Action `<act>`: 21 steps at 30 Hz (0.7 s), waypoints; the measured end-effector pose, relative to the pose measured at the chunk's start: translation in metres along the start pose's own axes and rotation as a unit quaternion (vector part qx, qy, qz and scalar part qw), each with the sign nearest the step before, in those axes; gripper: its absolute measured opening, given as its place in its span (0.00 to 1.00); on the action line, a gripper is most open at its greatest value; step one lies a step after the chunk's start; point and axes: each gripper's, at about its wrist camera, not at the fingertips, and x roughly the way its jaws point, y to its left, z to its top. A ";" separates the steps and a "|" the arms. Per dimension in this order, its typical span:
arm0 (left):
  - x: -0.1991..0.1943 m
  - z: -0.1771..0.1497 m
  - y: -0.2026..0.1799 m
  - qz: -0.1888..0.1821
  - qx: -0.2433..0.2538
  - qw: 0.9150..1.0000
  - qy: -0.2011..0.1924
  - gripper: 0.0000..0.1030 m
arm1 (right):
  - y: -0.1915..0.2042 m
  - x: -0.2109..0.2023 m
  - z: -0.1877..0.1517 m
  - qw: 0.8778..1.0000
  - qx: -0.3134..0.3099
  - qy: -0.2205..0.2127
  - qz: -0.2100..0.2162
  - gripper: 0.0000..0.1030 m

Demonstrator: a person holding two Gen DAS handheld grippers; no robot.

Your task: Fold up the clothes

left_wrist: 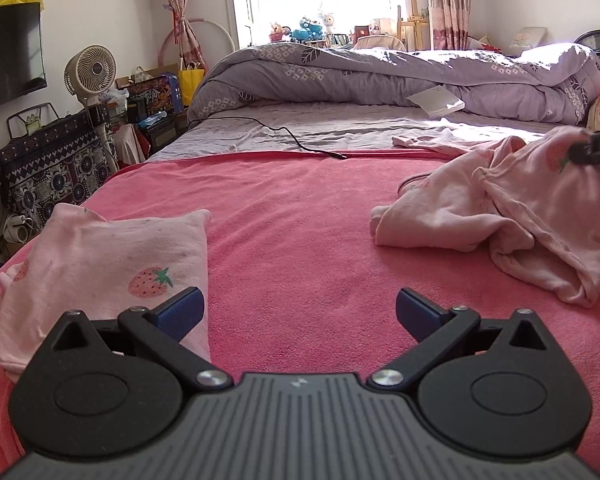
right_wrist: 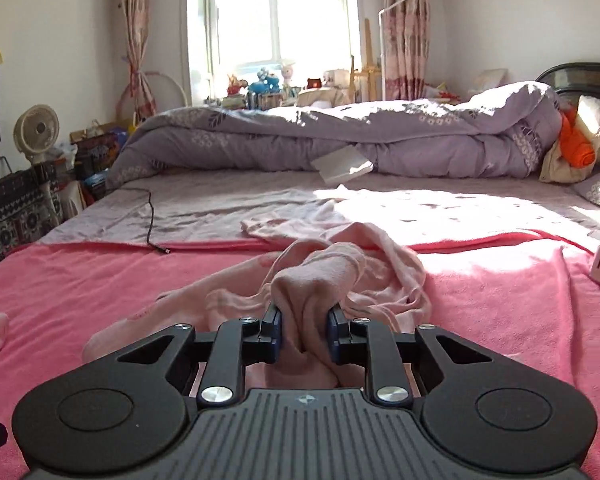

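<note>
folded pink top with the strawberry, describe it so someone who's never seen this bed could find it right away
On the pink blanket covering the near end of the bed, look to its left edge. The folded pink top lies there as a flat, neat rectangle with a strawberry print facing up. The other pink garment, to the right, is a crumpled heap.

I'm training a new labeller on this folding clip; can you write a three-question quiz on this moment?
1. True or false: the left gripper is clamped on cloth.
2. What does the right gripper hold? A) purple duvet B) crumpled pink garment C) black cable
3. What print shows on the folded pink garment?

Key:
1. False; its jaws stand open over the pink blanket.
2. B; its pads pinch a bunch of the crumpled pink garment.
3. A strawberry.
</note>
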 end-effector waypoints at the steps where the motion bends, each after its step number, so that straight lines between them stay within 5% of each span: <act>1: 0.002 0.000 0.000 0.000 -0.002 1.000 0.003 1.00 | -0.012 -0.014 0.003 1.000 0.013 -0.018 -0.004 0.21; 4: 0.005 -0.003 0.000 -0.005 -0.003 1.000 0.006 1.00 | -0.045 -0.054 0.013 0.998 0.028 -0.052 0.010 0.21; 6: 0.008 -0.004 -0.002 -0.005 -0.002 1.000 0.009 1.00 | -0.057 -0.077 0.011 0.999 -0.014 -0.044 0.028 0.23; 10: 0.015 -0.005 -0.009 -0.006 0.002 1.000 0.018 1.00 | -0.070 -0.083 -0.011 0.990 -0.088 0.069 0.083 0.61; 15: 0.016 -0.009 -0.014 -0.009 0.014 1.000 0.023 1.00 | -0.075 -0.088 -0.016 0.996 -0.078 0.041 -0.006 0.68; 17: 0.015 -0.009 -0.016 -0.008 0.018 1.000 0.024 1.00 | -0.070 -0.085 -0.013 0.996 -0.080 0.034 0.033 0.80; 21: 0.013 -0.009 -0.015 -0.005 0.021 1.000 0.023 1.00 | -0.032 -0.039 -0.017 0.987 -0.073 0.086 0.117 0.81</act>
